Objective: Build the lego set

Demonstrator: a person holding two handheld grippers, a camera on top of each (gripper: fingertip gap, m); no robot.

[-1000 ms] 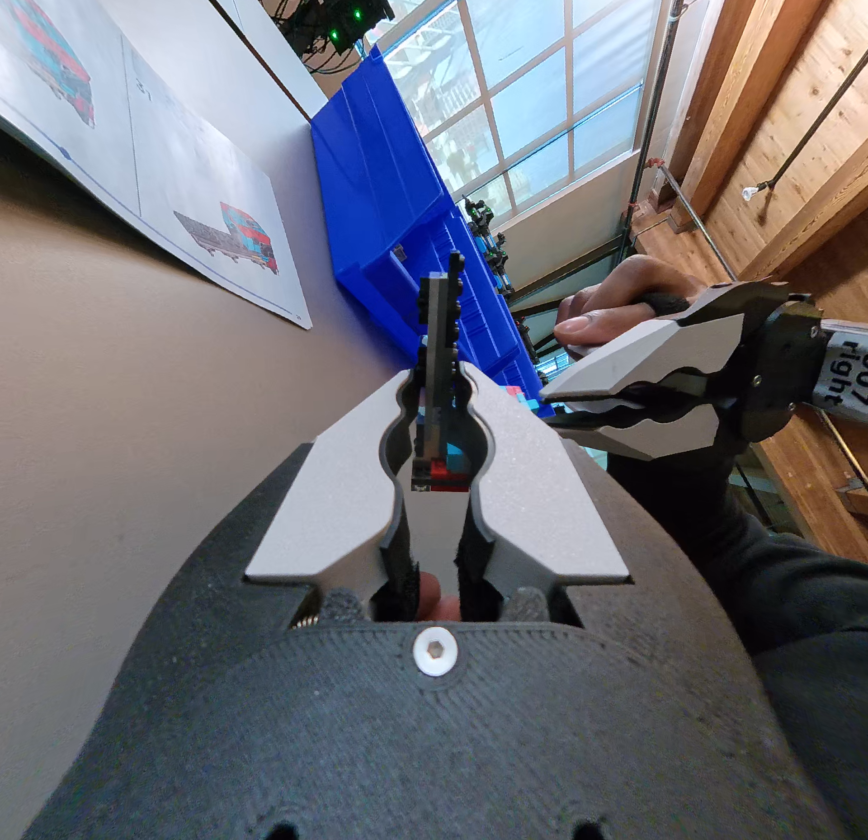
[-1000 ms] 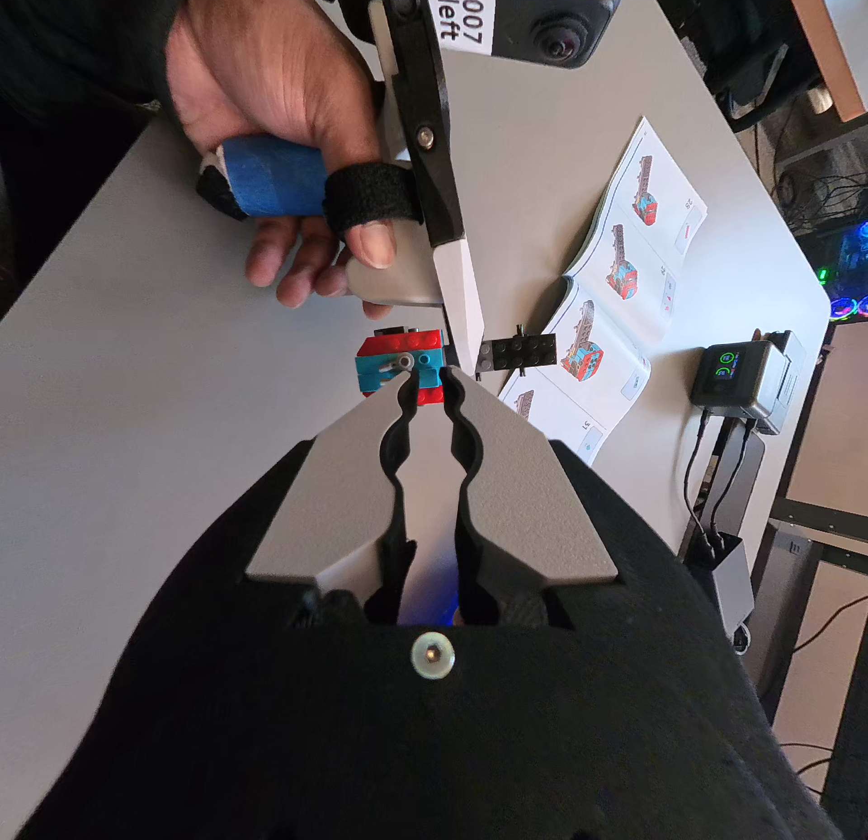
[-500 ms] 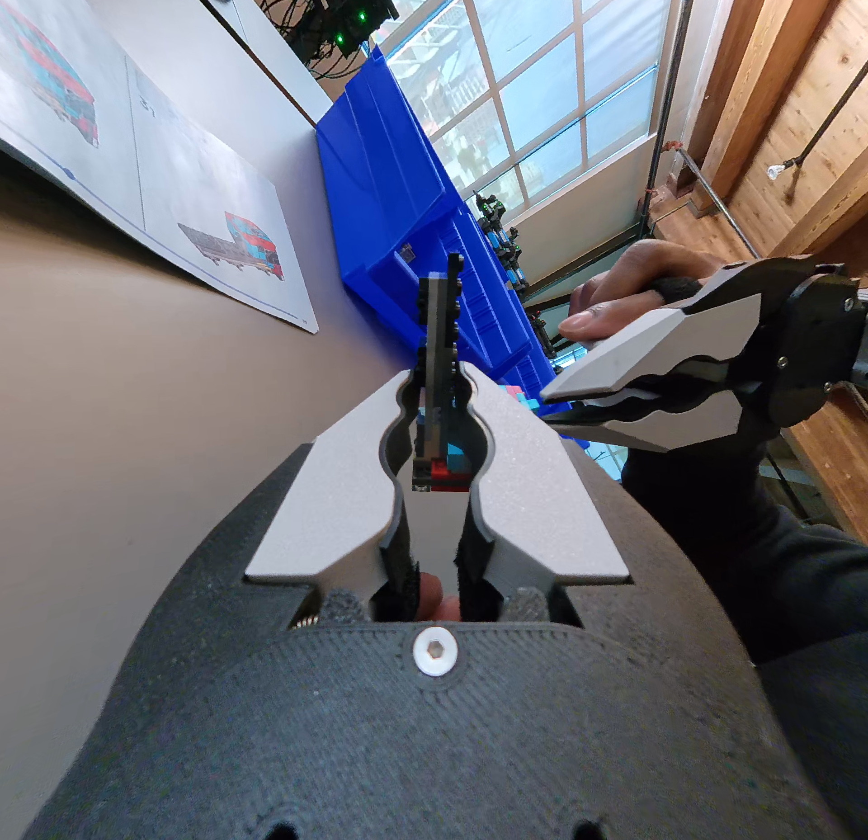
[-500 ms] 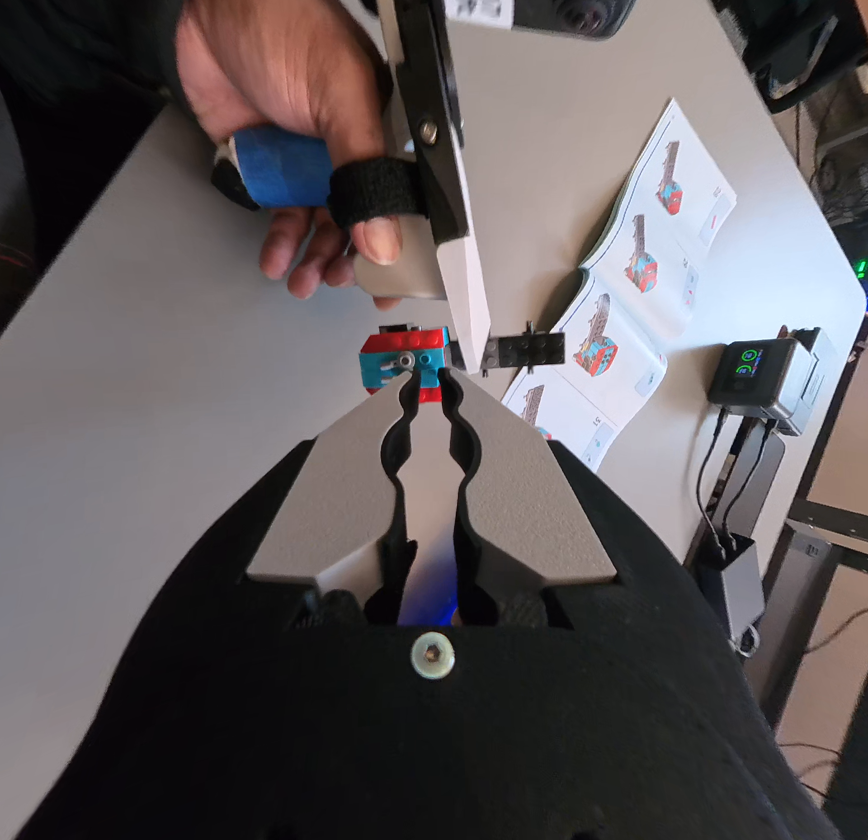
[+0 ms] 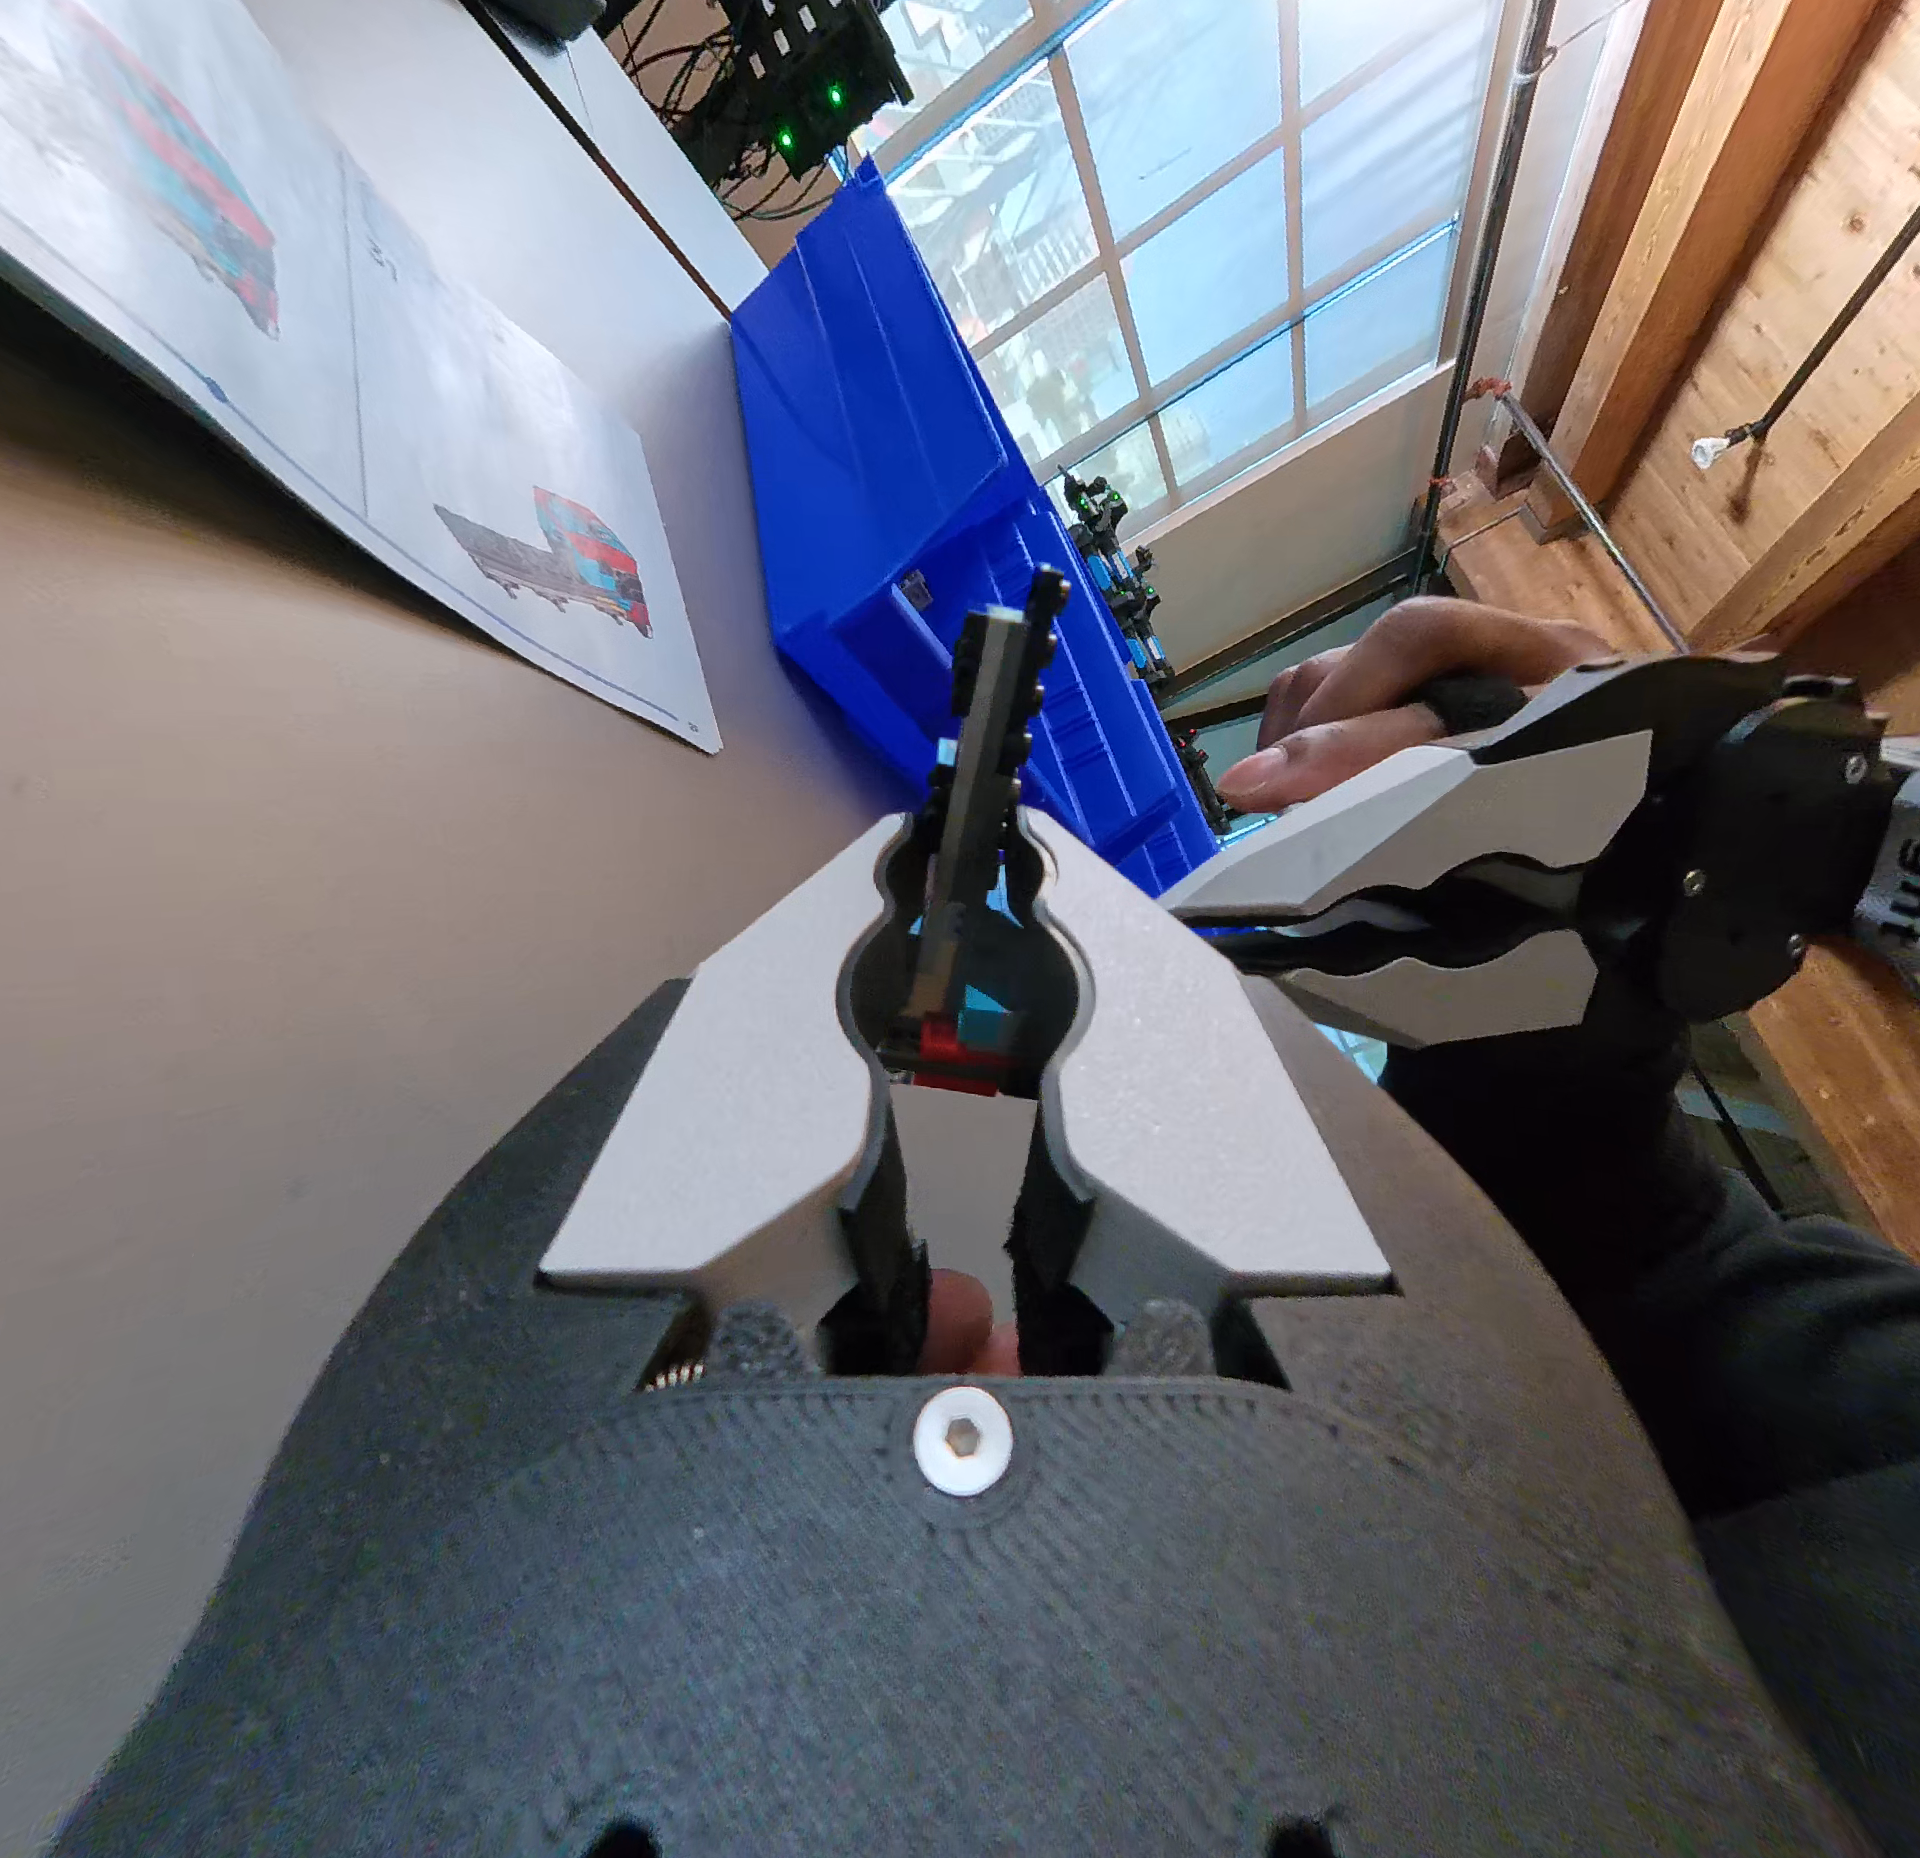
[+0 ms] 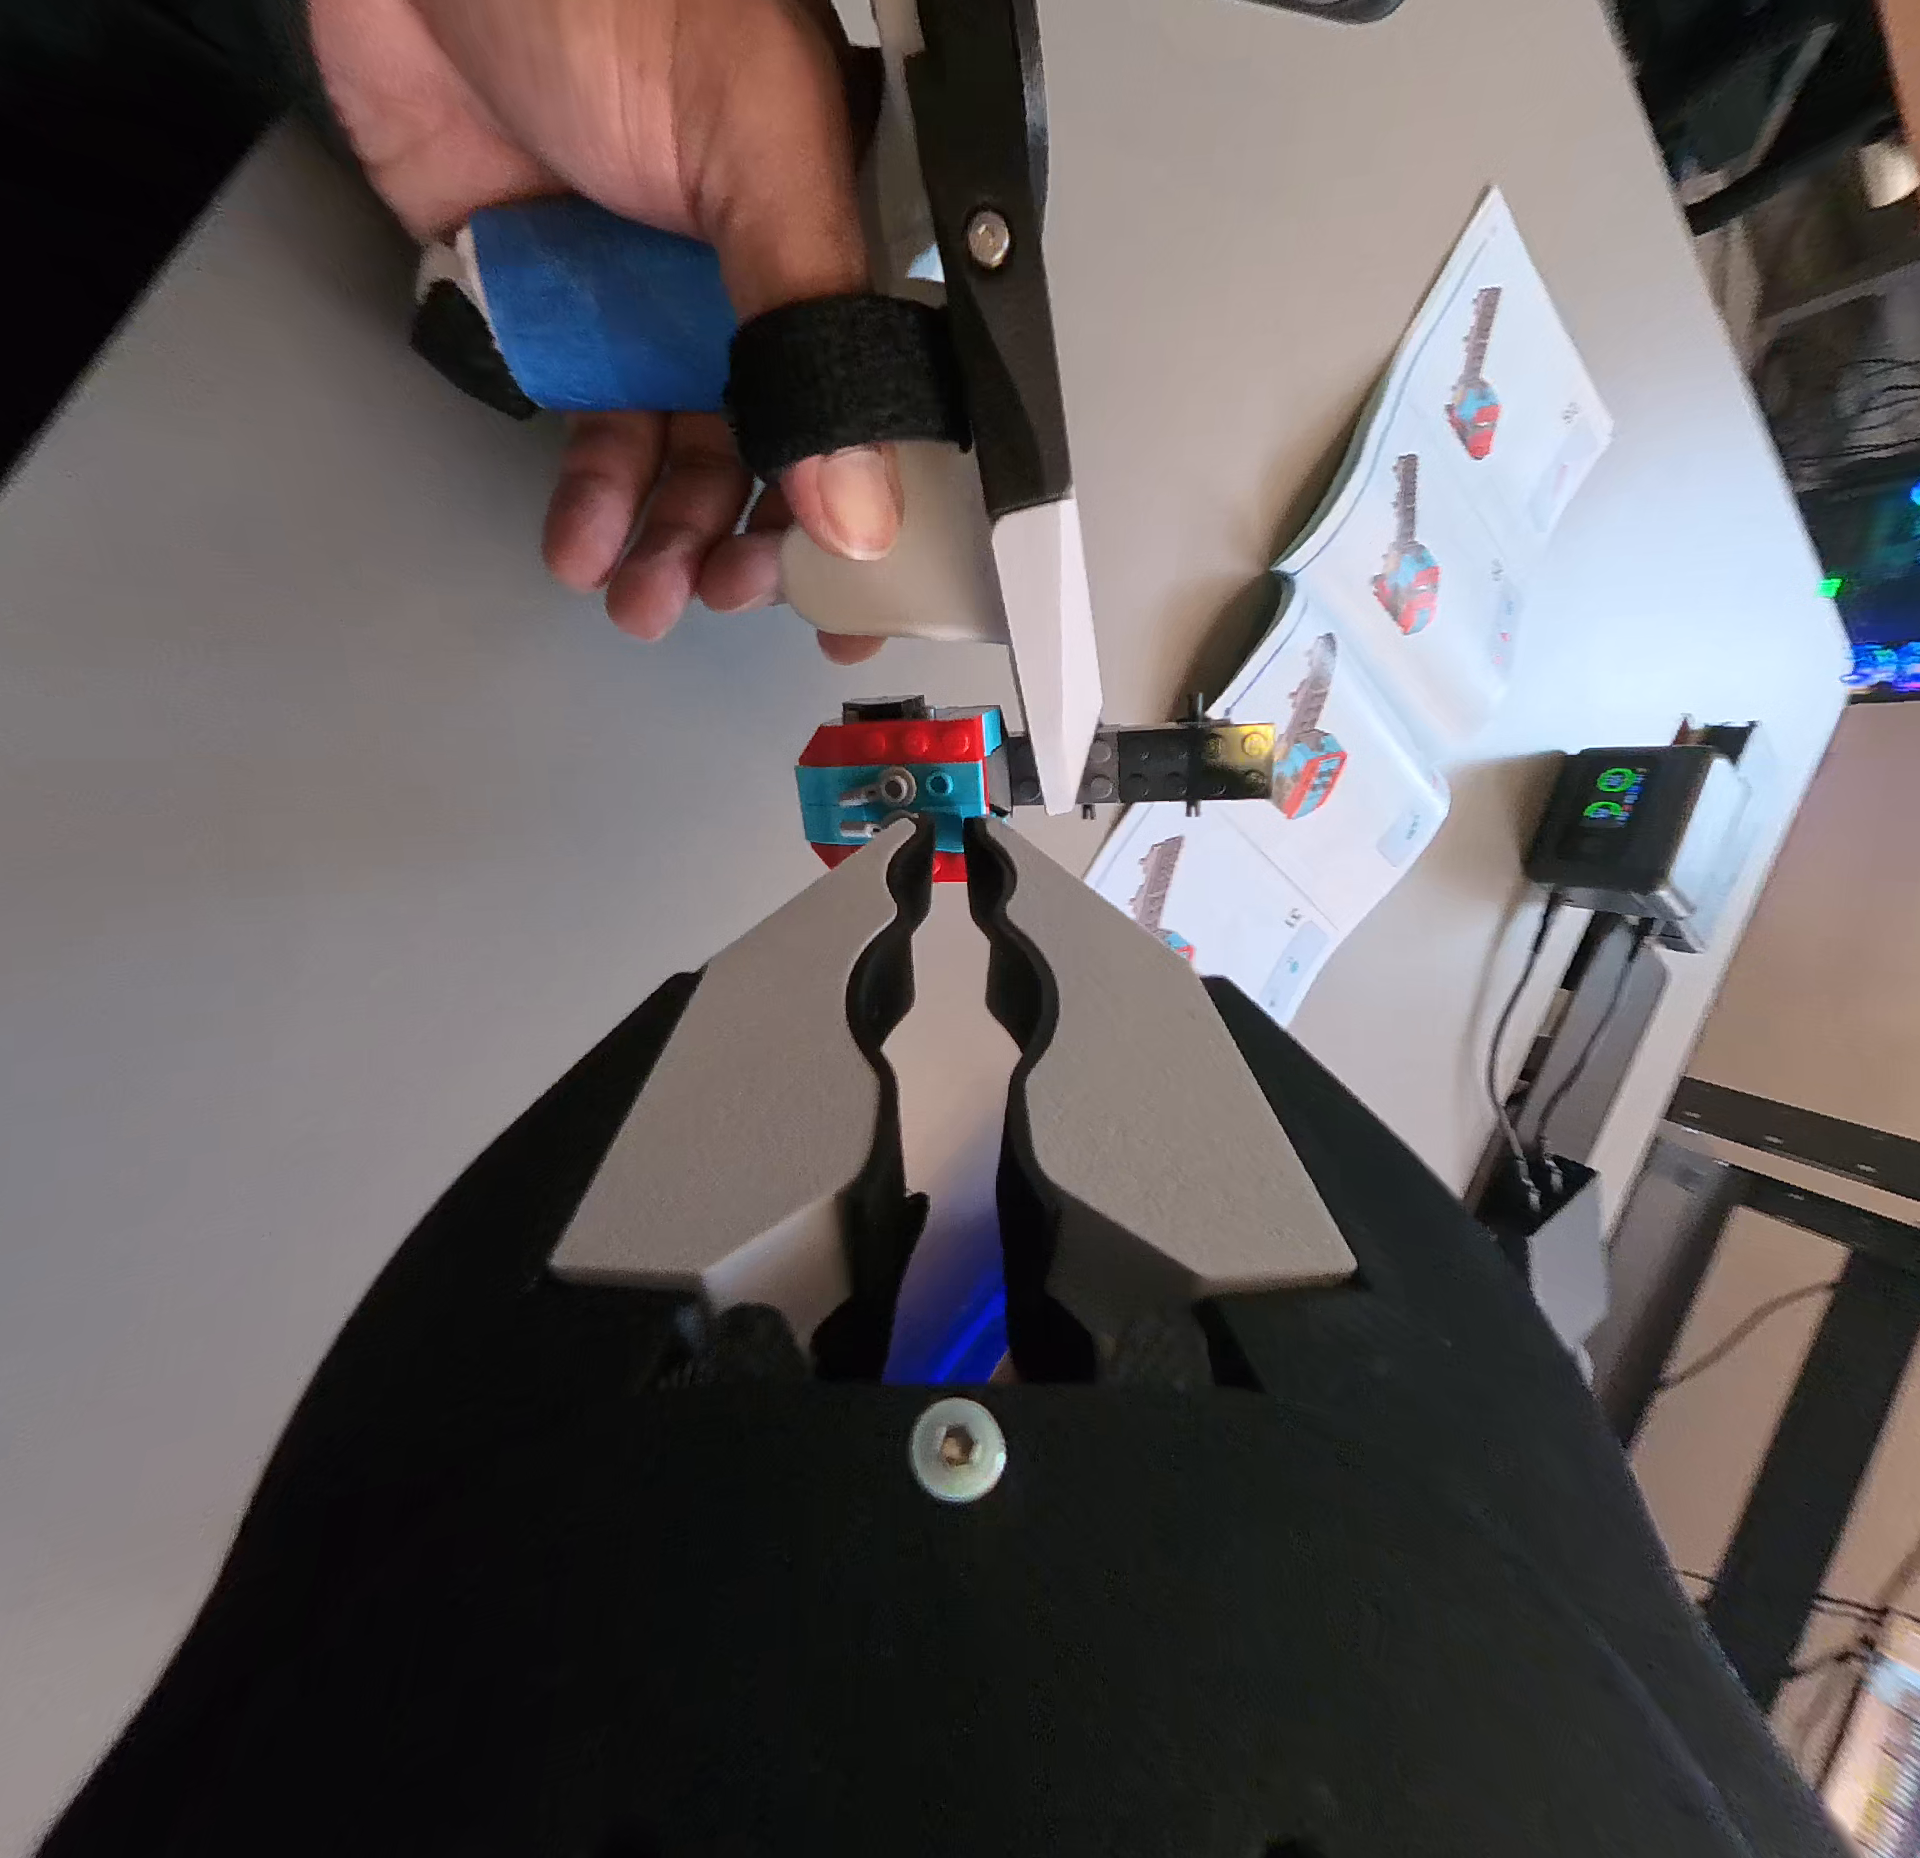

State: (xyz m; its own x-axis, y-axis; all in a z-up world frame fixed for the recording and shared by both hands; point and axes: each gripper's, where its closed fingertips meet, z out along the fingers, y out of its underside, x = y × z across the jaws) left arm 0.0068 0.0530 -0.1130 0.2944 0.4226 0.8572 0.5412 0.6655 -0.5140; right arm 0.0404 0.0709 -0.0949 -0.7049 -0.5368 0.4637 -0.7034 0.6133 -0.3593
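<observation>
My left gripper [image 5: 961,832] is shut on a lego truck model [image 5: 987,728] and holds it in the air above the grey table [image 6: 312,821]. The model has a long dark grey chassis plate [image 6: 1174,769] and a red and blue cab [image 6: 894,780]. The left gripper's grey finger [image 6: 1049,665] clamps the chassis just behind the cab. My right gripper [image 6: 940,826] has its jaws nearly together, with nothing visible between them, and its tips sit against the side of the cab. It also shows in the left wrist view [image 5: 1216,925], coming in from the right.
An open instruction booklet [image 6: 1403,613] lies on the table beyond the model, also seen in the left wrist view [image 5: 416,406]. A blue parts bin [image 5: 883,458] stands at the far table edge. A small device with a green screen [image 6: 1605,800] and its cables sit at the right edge. The gap from one gripper's tips to the other's is roughly 4 cm.
The right gripper has come a little closer to the cab, its tips now against it. The left gripper has kept its hold, and the chassis now leans slightly to the right in its view.
</observation>
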